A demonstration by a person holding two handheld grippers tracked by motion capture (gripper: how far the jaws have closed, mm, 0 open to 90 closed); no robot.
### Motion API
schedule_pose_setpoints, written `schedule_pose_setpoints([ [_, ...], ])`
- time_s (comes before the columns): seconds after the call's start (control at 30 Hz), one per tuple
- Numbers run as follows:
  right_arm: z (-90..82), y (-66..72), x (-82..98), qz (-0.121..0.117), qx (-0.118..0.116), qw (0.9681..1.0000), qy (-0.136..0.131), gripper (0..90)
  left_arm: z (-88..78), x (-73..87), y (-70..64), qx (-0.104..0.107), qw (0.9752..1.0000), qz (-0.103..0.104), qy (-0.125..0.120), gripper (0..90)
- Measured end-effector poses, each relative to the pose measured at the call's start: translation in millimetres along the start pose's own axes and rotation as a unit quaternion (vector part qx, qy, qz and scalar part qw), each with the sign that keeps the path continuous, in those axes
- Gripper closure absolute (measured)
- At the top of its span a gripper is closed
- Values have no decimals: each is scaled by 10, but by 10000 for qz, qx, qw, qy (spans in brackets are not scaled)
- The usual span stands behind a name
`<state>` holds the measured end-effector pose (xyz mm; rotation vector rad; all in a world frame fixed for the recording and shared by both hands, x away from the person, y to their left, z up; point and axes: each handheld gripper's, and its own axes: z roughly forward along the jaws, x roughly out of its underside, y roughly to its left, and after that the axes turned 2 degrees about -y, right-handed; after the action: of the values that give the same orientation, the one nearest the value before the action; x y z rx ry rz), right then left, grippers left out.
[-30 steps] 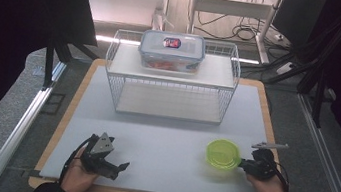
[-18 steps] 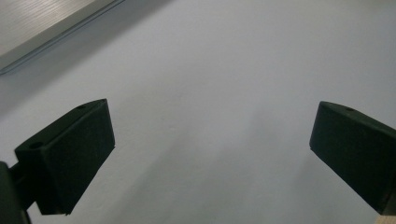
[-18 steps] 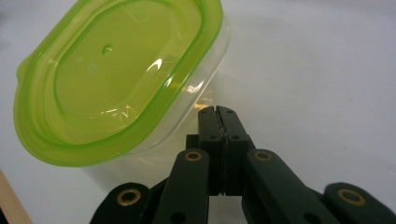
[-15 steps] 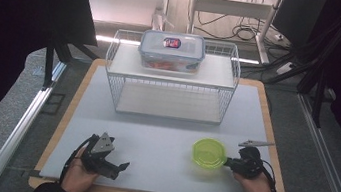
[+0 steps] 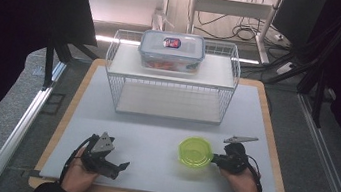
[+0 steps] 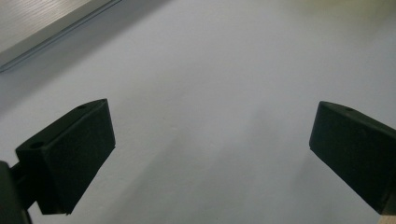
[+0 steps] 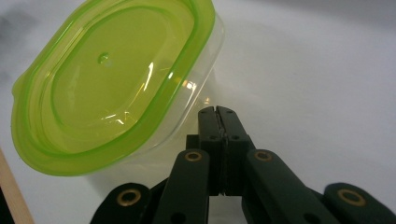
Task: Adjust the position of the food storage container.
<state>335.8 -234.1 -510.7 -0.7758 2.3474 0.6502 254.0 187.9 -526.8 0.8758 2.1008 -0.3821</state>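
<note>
With the left gripper [image 5: 115, 166] idle at 7 o'clock, jaws wide and empty, keep the right gripper [image 7: 217, 112], its 2 jaws shut together, low against the green-lidded clear plastic tub [image 5: 195, 152] at 5 o'clock, nudging it steadily without tipping.

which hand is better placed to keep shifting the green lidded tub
Right: the right gripper, jaws shut, is against the green-lidded tub. The left gripper sits open, well apart from it.

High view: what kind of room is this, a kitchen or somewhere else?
Probably a lab or test workshop, not a kitchen. A white work mat lies on a wooden-edged table, a person holds a gripper in each hand, and loose cables and metal frames stand behind the wire rack.
</note>
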Motion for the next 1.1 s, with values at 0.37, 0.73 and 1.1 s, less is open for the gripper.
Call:
schedule_pose_setpoints([
  [0.37,225,183,-116,-175,-285,9994,38,900,8,-2,-5,3,10000,8,8,1],
  [0.73,494,390,-284,-400,-441,9982,51,900,5,-1,-8,2,10000,18,-9,1],
  [1.1,407,388,-315,-848,-63,9964,-24,831,2,1,-13,8,10000,48,3,3],
])
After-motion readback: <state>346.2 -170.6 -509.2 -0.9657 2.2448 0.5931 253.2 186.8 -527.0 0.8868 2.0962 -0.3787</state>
